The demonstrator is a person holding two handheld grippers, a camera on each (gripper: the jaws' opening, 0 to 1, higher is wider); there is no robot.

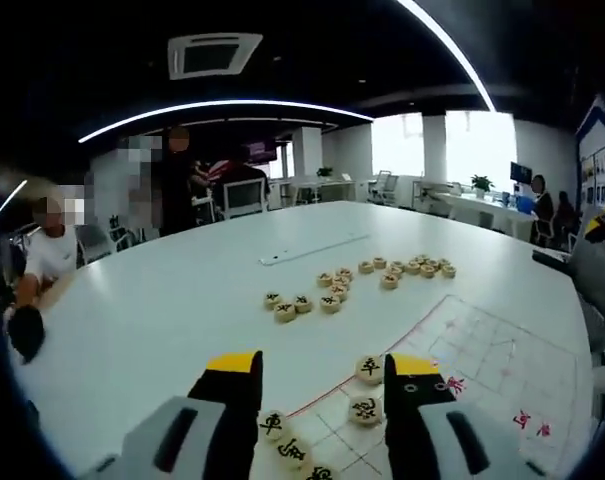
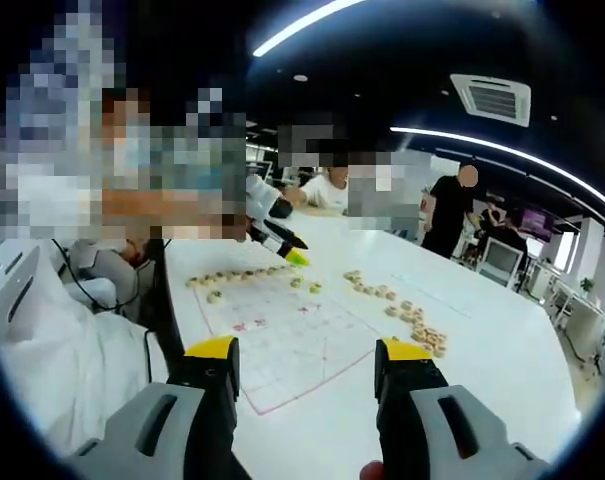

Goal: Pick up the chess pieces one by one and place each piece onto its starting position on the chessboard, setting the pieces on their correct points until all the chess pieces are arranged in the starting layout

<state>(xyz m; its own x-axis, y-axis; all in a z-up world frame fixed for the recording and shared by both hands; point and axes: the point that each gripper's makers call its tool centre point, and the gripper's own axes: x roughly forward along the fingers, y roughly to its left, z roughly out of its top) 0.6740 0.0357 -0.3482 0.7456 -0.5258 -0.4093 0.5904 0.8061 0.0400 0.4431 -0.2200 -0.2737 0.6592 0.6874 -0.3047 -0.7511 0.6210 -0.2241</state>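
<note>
Left gripper view: left hand-held gripper [image 1: 322, 385] spread wide, empty, poised over round pale wooden chess pieces [image 1: 367, 368] lined along the near edge of the white paper chessboard [image 1: 482, 355]; loose pieces [image 1: 332, 290] wait ahead on the white desk [image 1: 162, 310].

Right gripper view: right hand-held gripper [image 2: 307, 365] agape, empty, well short of the board.

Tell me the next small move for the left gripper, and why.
Probably lift the left gripper off the board edge and carry it forward to the loose pieces on the white table, closing on the nearest one. Its fingers stand open and hold nothing, a few pieces already sit on the chessboard, and many unplaced ones remain off it.
</note>
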